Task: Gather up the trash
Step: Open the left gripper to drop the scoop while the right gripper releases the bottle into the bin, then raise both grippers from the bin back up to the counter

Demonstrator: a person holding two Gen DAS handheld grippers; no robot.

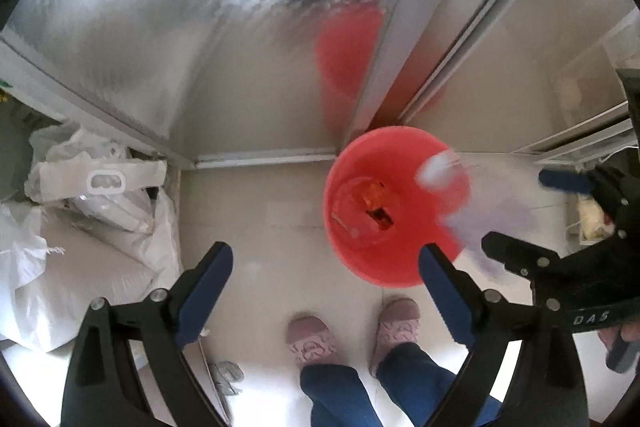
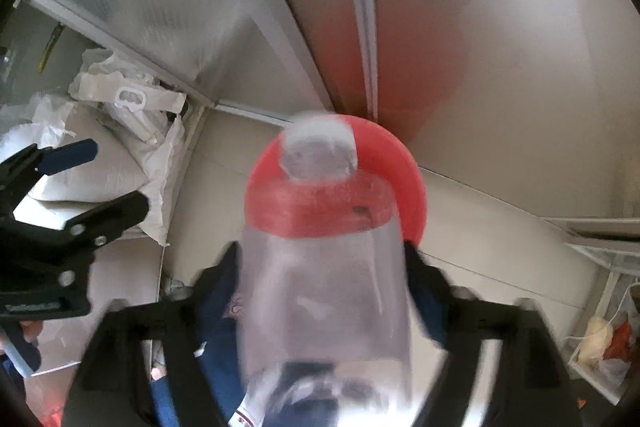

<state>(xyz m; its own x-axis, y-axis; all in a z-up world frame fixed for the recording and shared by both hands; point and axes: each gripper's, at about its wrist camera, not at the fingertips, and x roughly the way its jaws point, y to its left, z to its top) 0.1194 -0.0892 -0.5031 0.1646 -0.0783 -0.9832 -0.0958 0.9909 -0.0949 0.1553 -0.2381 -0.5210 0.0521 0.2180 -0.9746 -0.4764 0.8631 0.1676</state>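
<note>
A red bucket (image 1: 394, 205) stands on the floor in the corner, with orange scraps at its bottom. My right gripper (image 2: 324, 267) is shut on a clear plastic bottle (image 2: 324, 291) with a white cap, held cap-forward just above the bucket's rim (image 2: 412, 187). The bottle shows blurred in the left wrist view (image 1: 476, 211), over the bucket's right edge, with the right gripper (image 1: 560, 219) behind it. My left gripper (image 1: 324, 267) is open and empty, above the floor to the left of the bucket. It also shows in the right wrist view (image 2: 104, 179), at the left.
White bags and sacks (image 1: 92, 211) are piled at the left against a metal-framed frosted panel (image 1: 160, 27). The person's feet in pink slippers (image 1: 308, 339) stand in front of the bucket. A wire rack with bags (image 2: 600, 339) is at the right.
</note>
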